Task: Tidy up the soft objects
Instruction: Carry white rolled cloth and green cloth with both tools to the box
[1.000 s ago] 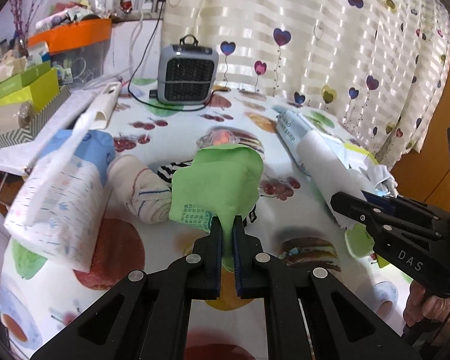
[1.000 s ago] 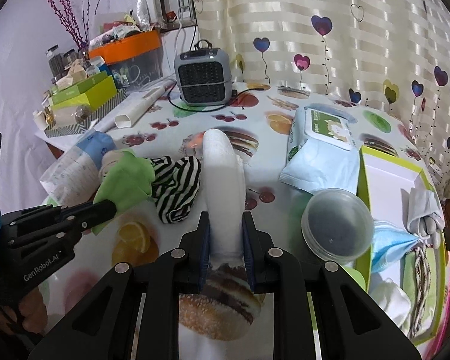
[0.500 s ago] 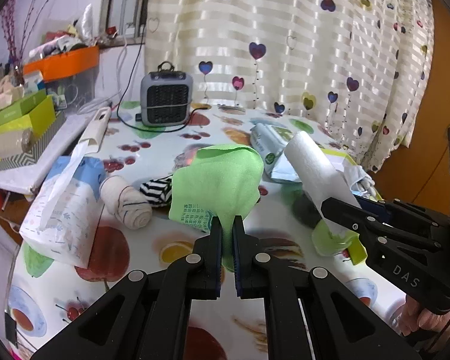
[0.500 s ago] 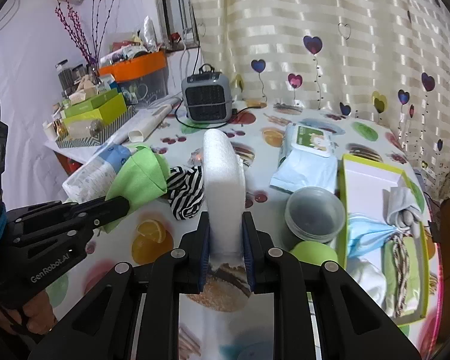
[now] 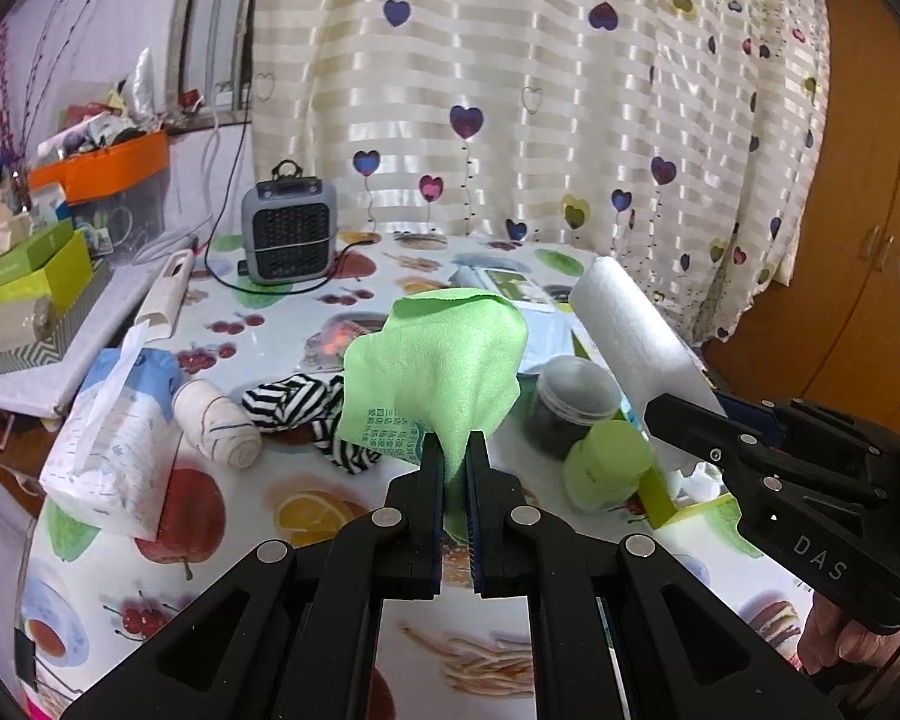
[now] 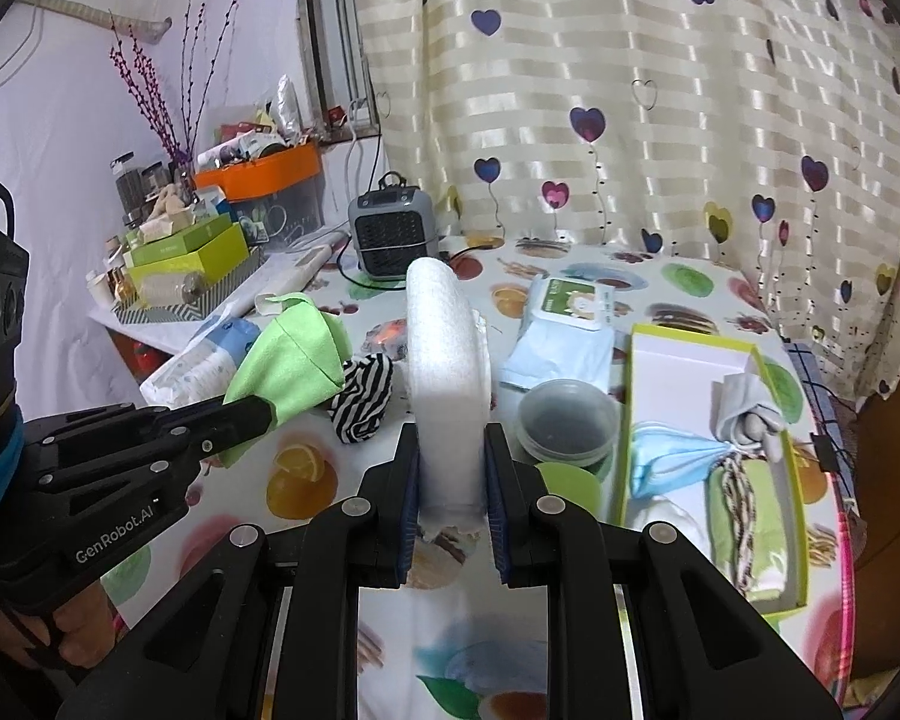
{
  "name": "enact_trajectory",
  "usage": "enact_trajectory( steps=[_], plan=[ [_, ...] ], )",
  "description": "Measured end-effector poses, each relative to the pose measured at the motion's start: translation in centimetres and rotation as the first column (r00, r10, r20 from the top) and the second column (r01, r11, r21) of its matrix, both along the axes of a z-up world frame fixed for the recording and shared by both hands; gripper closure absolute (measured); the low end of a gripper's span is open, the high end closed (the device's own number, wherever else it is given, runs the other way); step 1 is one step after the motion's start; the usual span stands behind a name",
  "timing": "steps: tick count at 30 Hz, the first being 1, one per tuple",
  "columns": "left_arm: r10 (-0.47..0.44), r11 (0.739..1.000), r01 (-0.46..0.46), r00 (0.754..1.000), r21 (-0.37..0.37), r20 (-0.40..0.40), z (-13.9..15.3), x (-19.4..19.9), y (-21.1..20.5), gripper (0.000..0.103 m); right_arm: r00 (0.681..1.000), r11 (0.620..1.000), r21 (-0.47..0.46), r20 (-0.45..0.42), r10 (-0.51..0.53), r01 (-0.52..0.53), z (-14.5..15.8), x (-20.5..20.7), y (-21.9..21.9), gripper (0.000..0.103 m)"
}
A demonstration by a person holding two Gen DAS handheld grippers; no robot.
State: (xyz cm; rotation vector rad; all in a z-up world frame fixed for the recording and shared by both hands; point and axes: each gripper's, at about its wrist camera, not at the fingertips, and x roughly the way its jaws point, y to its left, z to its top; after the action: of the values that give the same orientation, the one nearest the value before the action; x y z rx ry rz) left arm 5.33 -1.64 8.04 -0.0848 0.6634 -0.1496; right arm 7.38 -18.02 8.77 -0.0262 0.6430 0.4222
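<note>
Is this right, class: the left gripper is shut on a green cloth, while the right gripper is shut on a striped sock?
Not quite. The left gripper is indeed shut on the green cloth, but the right gripper is shut on a white foam piece, as the right wrist view shows. The striped sock lies on the table, held by neither.

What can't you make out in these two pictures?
- Left wrist view: the print on the green cloth is too small to read.
- Left wrist view: the cloth covers part of the striped fabric.
- Right wrist view: the white foam piece hides the table behind it.
- Right wrist view: the green tray has its far contents blurred.
</note>
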Motion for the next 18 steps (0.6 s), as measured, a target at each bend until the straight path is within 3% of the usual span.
enact_trajectory(
  steps=[18],
  plan=[
    [-0.075,0.997,0.075,0.997,0.005,0.005,0.4,0.7,-3.6,0.097,0.998,0.998,0.009,-0.002,-0.064,0.064,-0.2,0.0,-3.4,0.083]
  ],
)
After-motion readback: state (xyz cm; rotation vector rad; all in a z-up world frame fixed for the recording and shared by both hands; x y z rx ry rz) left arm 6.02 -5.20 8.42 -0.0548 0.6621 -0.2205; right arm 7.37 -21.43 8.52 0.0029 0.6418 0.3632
